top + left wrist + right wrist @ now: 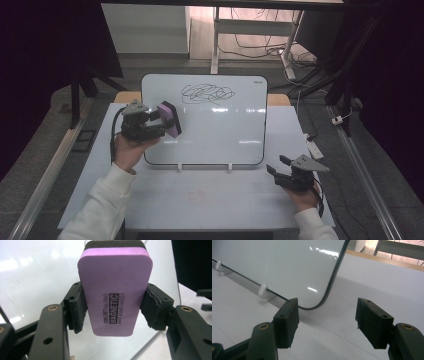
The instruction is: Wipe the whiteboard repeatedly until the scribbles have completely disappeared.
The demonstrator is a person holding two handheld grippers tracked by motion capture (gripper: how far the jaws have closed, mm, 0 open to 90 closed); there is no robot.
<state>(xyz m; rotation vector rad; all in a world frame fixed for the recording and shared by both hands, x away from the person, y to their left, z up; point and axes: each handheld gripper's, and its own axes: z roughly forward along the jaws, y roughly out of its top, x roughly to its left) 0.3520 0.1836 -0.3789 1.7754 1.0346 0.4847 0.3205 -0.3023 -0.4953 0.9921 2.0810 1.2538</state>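
Looking down from the high view, the left gripper is clamped on a purple eraser and hangs over the left part of the whiteboard, while the black scribble lies up and to the right of it, near the board's top edge; the left hand is plainly the nearer one, and bare board between eraser and scribble leaves open room for a sweep, with the top edge close above the marks as the limit to mind. The right gripper rests on the table just off the board's lower right corner, jaws apart and holding nothing. In the left gripper view, both pads press the long sides of the eraser, whose long axis runs straight out along the jaws, its dark felt strip at the far end toward the glossy board. In the right gripper view, the open jaws frame the board's rounded corner and a white clip foot on its lower edge, well clear of the scribble
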